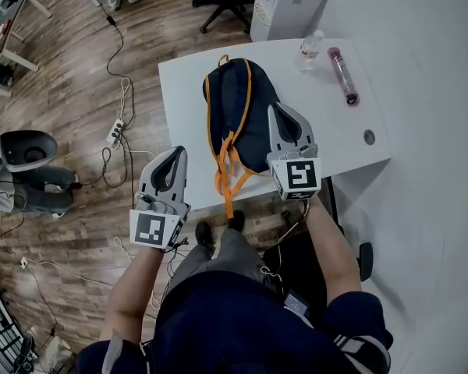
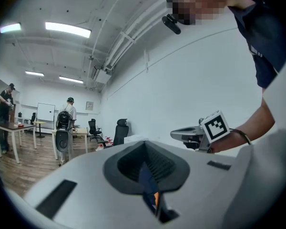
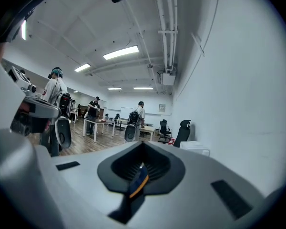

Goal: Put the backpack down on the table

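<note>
The navy backpack (image 1: 234, 104) with orange trim lies flat on the white table (image 1: 335, 142). Its orange straps (image 1: 228, 179) hang over the near edge. My right gripper (image 1: 274, 109) hovers above the backpack's right side, jaws shut and nothing held. My left gripper (image 1: 176, 153) is off the table's near left corner, over the floor, also shut and empty. In the left gripper view its jaws (image 2: 145, 144) meet, with a sliver of navy and orange showing through the slit, and the right gripper (image 2: 193, 135) shows beyond. The right gripper view shows the same shut jaws (image 3: 143, 144).
A clear water bottle (image 1: 312, 49), a pink tube (image 1: 343, 76) and a small dark disc (image 1: 369, 137) sit on the table's right part. A white box (image 1: 288, 5) stands behind it. A power strip (image 1: 115, 132) and cables lie on the floor. People stand at distant tables (image 3: 102, 123).
</note>
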